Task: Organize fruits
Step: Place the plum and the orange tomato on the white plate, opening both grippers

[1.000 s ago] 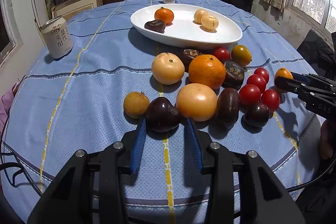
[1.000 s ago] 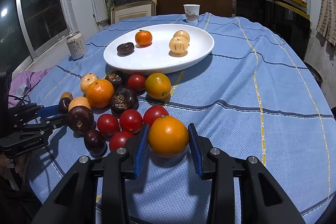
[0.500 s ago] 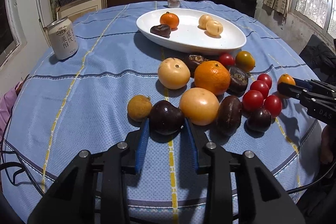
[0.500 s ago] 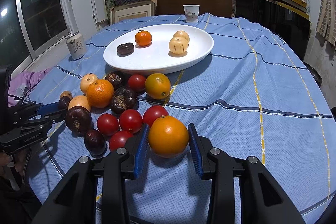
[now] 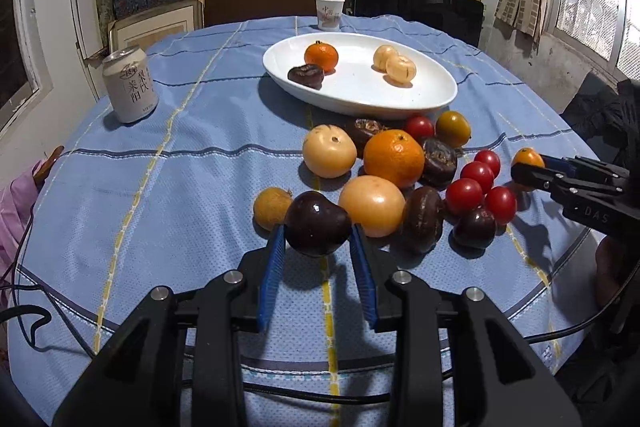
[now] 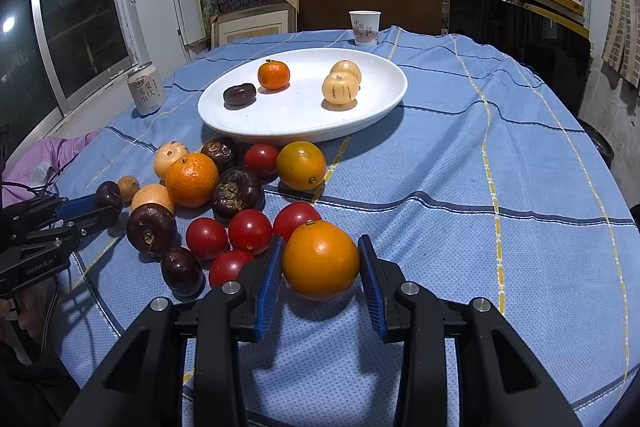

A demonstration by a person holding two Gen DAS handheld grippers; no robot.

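Observation:
My left gripper [image 5: 317, 230] is shut on a dark purple fruit [image 5: 316, 217] at the near edge of a fruit pile on the blue tablecloth. Close around it lie a small brown-yellow fruit [image 5: 272, 207] and a pale orange round fruit [image 5: 372, 211]. My right gripper [image 6: 321, 243] is shut on an orange [image 6: 320, 263] beside several red tomatoes [image 6: 250, 231]. A white oval plate [image 6: 300, 119] behind the pile holds a mandarin [image 6: 273, 75], a dark fruit and two pale yellow fruits. In the left wrist view the right gripper [image 5: 522, 169] reaches in from the right.
A drink can [image 5: 130, 85] stands at the left of the table and a paper cup [image 5: 329, 13] at the far edge. Black cables hang off the near left rim. Shelves and boxes stand behind the table. The cloth right of the plate [image 6: 500, 147] is bare.
My left gripper's jaws have come together onto the dark purple fruit, and its view now sits a little closer to the pile. The right gripper and its orange have stayed put.

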